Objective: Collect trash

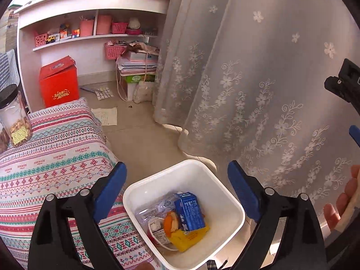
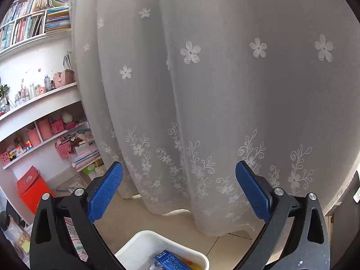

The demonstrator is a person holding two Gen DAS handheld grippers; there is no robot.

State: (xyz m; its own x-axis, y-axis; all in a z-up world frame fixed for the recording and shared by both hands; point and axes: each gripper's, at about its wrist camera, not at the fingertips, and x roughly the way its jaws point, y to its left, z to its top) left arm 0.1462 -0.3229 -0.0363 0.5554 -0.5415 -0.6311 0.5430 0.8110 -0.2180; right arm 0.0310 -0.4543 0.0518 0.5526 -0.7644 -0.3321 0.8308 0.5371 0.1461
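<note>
A white square bin (image 1: 231,204) stands on the floor beside the patterned table. It holds a blue carton (image 1: 189,211), a yellow wrapper (image 1: 186,239), orange peel (image 1: 169,223) and clear plastic. My left gripper (image 1: 177,177) is open and empty, hovering above the bin with its jaws wide apart. My right gripper (image 2: 180,180) is open and empty, higher up and facing the curtain; the bin's rim (image 2: 144,236) and the blue carton (image 2: 171,261) show at the bottom of its view. Part of the right gripper (image 1: 344,83) shows at the right edge of the left wrist view.
A table with a patterned cloth (image 1: 56,157) is left of the bin, with a black-lidded jar (image 1: 13,117) on it. A grey flowered curtain (image 1: 247,78) hangs close behind. A red box (image 1: 59,83), paper (image 1: 105,115) and stacked items (image 1: 137,67) lie on the floor by white shelves (image 1: 90,15).
</note>
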